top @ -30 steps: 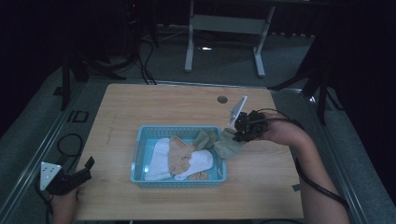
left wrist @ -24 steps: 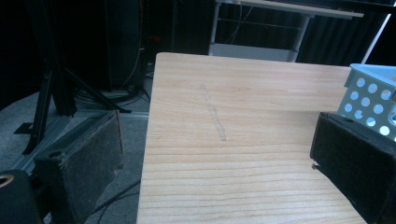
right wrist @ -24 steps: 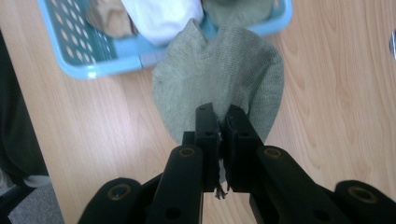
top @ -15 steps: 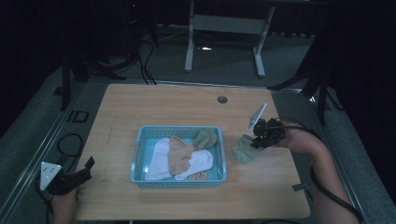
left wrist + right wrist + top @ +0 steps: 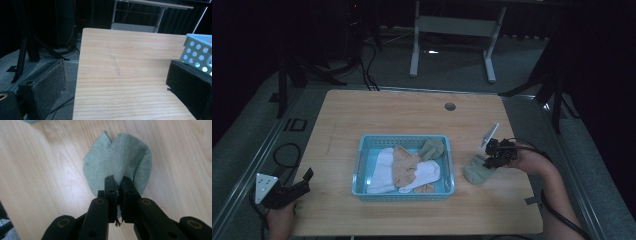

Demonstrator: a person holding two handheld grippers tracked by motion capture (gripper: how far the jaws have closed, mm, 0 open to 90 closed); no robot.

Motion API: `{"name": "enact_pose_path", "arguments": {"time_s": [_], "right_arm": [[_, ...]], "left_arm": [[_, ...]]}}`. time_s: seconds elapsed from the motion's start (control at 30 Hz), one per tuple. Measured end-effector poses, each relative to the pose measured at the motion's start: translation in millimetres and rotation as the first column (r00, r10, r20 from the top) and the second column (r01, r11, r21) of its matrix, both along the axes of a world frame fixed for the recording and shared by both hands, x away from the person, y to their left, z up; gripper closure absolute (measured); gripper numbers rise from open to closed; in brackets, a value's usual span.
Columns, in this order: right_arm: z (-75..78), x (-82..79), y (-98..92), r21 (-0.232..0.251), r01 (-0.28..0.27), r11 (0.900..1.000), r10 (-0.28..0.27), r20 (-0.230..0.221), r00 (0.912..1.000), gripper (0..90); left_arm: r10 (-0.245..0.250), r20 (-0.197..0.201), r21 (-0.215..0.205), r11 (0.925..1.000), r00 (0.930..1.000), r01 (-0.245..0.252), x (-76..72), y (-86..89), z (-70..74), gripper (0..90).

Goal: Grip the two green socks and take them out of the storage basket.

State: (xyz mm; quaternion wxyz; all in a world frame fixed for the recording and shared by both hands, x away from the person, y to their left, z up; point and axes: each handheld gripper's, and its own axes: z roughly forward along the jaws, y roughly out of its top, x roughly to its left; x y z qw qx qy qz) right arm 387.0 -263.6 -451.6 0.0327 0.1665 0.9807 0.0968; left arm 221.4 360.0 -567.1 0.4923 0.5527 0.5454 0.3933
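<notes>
Between your right claw (image 5: 117, 185) jaws the green sock (image 5: 120, 165) is pinched by its edge; a second ago it hung over the basket (image 5: 362, 165), now it rests crumpled on the table (image 5: 387, 110) beside it, so sorting has begun; your left claw (image 5: 112, 87) gapes empty.

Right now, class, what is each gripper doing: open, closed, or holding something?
Left gripper: open, holding nothing, at the table's near left corner.
Right gripper: closed on the green sock.
</notes>
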Motion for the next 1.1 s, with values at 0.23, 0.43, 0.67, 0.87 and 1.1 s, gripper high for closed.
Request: {"name": "enact_pose_path", "arguments": {"time_s": [0.23,0.43,0.67,0.87,1.1], "right_arm": [[-28.1,1.5,-4.3,-0.02,0.03,0.999,-0.031,-0.038,0.9988,84.8],[-46.9,5.1,-4.7,-0.048,0.063,0.997,-0.066,-0.065,0.9957,83.3],[-50.8,7.0,-1.1,-0.063,0.065,0.996,-0.071,-0.089,0.9935,75.8],[-35.6,7.0,0.8,-0.042,0.067,0.997,-0.07,-0.08,0.9943,61.6],[-17.5,8.9,5.1,-0.038,0.063,0.997,-0.065,-0.048,0.9968,53.7]], "left_arm": [[-0.002,-0.001,-0.004,1.0,1.0,0.002,0.1,0.3,0.0,2.5],[-0.003,-0.001,-0.003,1.0,1.0,0.003,0.2,0.3,0.0,2.5],[-0.003,-0.001,-0.004,1.0,1.0,0.003,0.3,0.4,-0.1,2.5],[-0.004,-0.001,-0.004,1.0,1.0,0.004,0.2,0.3,-0.1,2.5],[-0.004,-0.001,-0.004,1.0,1.0,0.004,0.1,0.3,0.0,2.5]]}}
